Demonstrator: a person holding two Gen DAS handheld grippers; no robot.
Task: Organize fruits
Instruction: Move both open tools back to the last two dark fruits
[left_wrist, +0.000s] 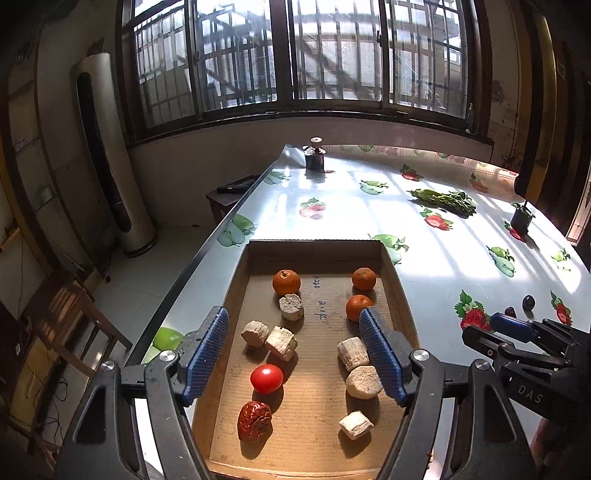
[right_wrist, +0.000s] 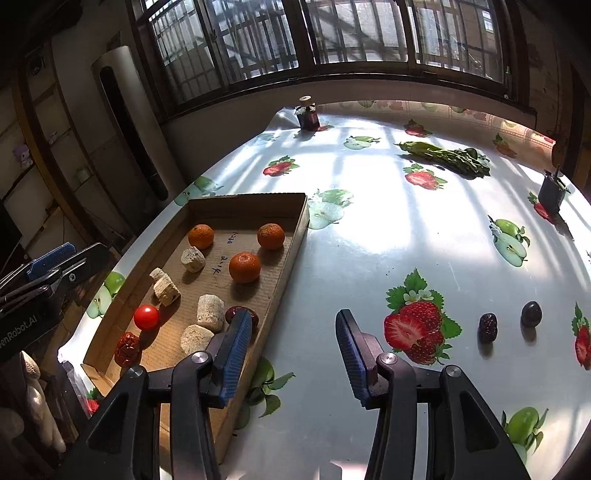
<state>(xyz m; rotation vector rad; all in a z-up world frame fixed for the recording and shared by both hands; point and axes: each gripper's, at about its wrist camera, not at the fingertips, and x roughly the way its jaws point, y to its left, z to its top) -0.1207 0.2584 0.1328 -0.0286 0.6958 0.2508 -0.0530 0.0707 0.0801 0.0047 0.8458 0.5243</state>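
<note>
A shallow cardboard tray (left_wrist: 258, 258) (right_wrist: 243, 201) lies at the table's left edge. It holds three oranges (left_wrist: 286, 281) (right_wrist: 245, 267), a cherry tomato (left_wrist: 266, 378) (right_wrist: 146, 316), a wrinkled red date (left_wrist: 254, 421) (right_wrist: 127, 347) and several pale cut chunks (left_wrist: 281, 342) (right_wrist: 210, 312). A second red date (right_wrist: 236, 312) peeks out behind a finger. My left gripper (left_wrist: 291, 317) hangs open above the tray with nothing between its pads. My right gripper (right_wrist: 293, 315) is open over the tray's right wall and the tablecloth, also empty. A dark date (right_wrist: 487, 326) and a dark grape (right_wrist: 531, 314) lie on the cloth to its right.
A bundle of leafy greens (left_wrist: 443, 201) (right_wrist: 443, 157) lies far across the fruit-print tablecloth. Small dark holders stand at the far left corner (left_wrist: 314, 157) and the right side (right_wrist: 550, 192). A wooden chair (left_wrist: 74, 317) stands beside the table edge on the left.
</note>
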